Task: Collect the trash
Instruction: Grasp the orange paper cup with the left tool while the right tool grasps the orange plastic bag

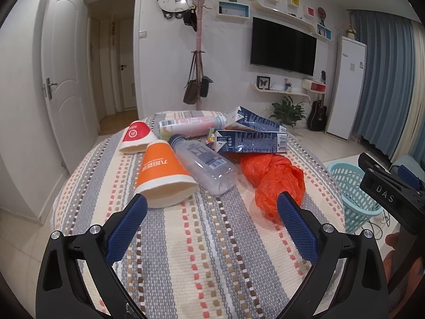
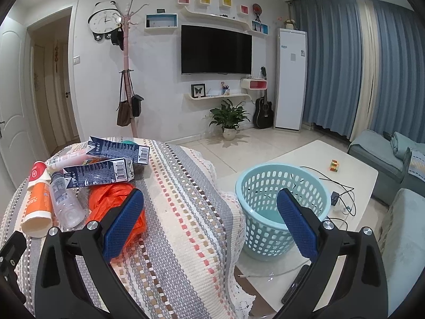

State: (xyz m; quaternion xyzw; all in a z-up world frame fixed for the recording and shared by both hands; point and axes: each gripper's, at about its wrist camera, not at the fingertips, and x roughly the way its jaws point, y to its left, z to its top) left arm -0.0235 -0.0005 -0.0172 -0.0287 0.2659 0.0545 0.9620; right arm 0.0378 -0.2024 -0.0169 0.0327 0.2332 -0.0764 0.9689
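Left tongs (image 1: pixel 211 204) were spread wide above the near part of the desk (image 1: pixel 212 252), holding nothing; their blue pads (image 1: pixel 124 228) framed bare striped woven cloth. Right tongs (image 2: pixel 209 203) were likewise spread and empty, one pad over the desk's edge and the other in front of the light blue basket (image 2: pixel 265 186).

Trash lay in a cluster on the far half of the desk. Nearest the left tongs, an orange paper cup (image 1: pixel 162 175) lay on its side, mouth toward the camera. Just beside it to the right, a clear plastic bottle (image 1: pixel 204 164) also lay on its side, touching the cup. A crumpled orange plastic bag (image 1: pixel 273 180) lay to the right of the bottle, close to the right-hand pad of the left tongs. Behind these lay a red-and-white paper cup (image 1: pixel 135 135), a pink-labelled bottle (image 1: pixel 191 126) and two dark blue cartons (image 1: pixel 252 141), one partly over the other; a small colourful wrapper (image 1: pixel 211 135) showed between them.

The basket stood on a lower white table (image 2: pixel 305 159) to the right of the desk, upright and apparently empty. Cables (image 2: pixel 342 199) and a small coloured cube (image 2: pixel 334 165) lay on that table beyond it.

Against the far wall stood a coat rack (image 2: pixel 127 79) with bags, a television (image 2: pixel 216 50), a potted plant (image 2: pixel 229 119) and a guitar (image 2: pixel 263 109).
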